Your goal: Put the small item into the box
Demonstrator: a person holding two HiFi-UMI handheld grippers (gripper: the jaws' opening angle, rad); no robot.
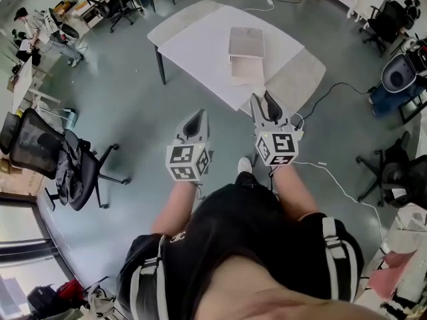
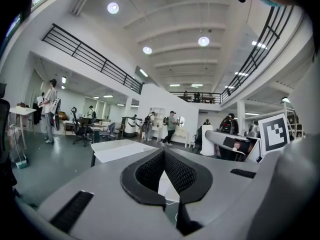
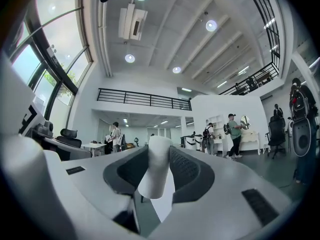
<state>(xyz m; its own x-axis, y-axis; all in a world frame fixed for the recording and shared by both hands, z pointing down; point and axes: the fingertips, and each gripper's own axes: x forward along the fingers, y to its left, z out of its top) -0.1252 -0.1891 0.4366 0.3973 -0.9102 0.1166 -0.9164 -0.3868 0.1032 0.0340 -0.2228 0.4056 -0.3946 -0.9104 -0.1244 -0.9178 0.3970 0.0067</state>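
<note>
A pale open box [image 1: 245, 57] with its lid raised lies on the white table [image 1: 200, 39] ahead of me. My right gripper [image 1: 265, 101] is held in the air short of the table's near edge. In the right gripper view, this gripper [image 3: 160, 151] is shut on a small white cylinder [image 3: 155, 171] that stands tilted between the pads. My left gripper [image 1: 198, 118] hangs beside it to the left, over the floor. Its pads meet at the tips with nothing between them in the left gripper view [image 2: 163, 153].
A black office chair [image 1: 70, 162] stands on the floor at left and another [image 1: 395, 172] at right. A white cable [image 1: 341, 187] runs across the floor at right. People [image 2: 171, 126] stand far back in the hall beyond the table [image 2: 120, 149].
</note>
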